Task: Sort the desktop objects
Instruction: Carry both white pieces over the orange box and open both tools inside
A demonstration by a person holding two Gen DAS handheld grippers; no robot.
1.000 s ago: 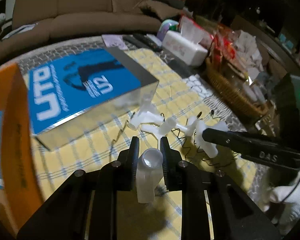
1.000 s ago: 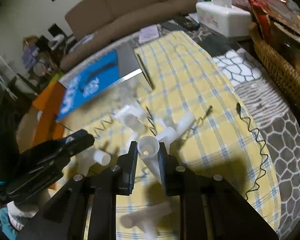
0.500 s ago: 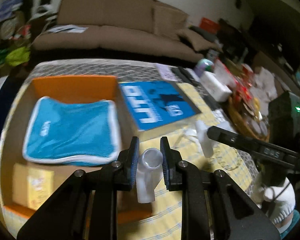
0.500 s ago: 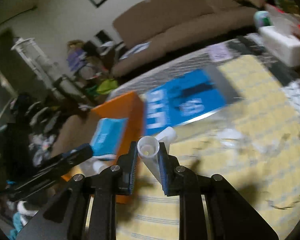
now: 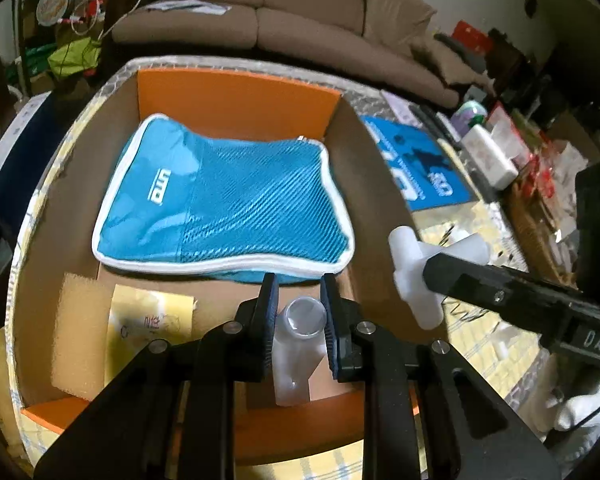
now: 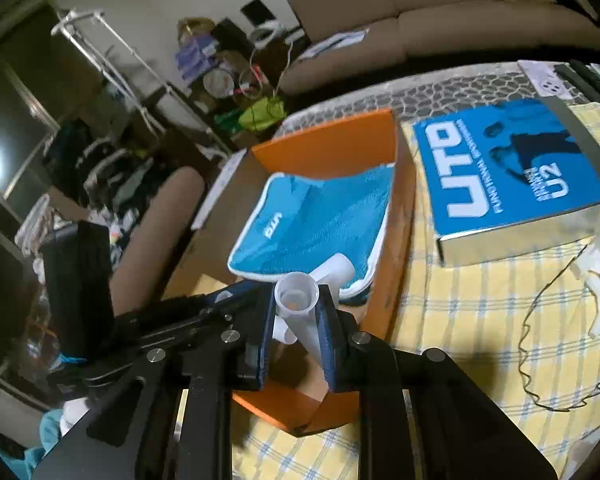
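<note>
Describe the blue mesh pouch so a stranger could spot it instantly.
Find the open orange cardboard box on the table. Inside lies a flat turquoise mesh pouch with white piping and a small white logo. Its neighbours, a yellow foam block and a yellowish packet, are dull by comparison.

The left wrist camera looks steeply down, close over the near end of the orange box (image 5: 236,96). The right wrist camera looks down from the box's near right corner, toward the far left. Both share the blue pouch (image 5: 228,200) and blue book (image 6: 512,168).
</note>
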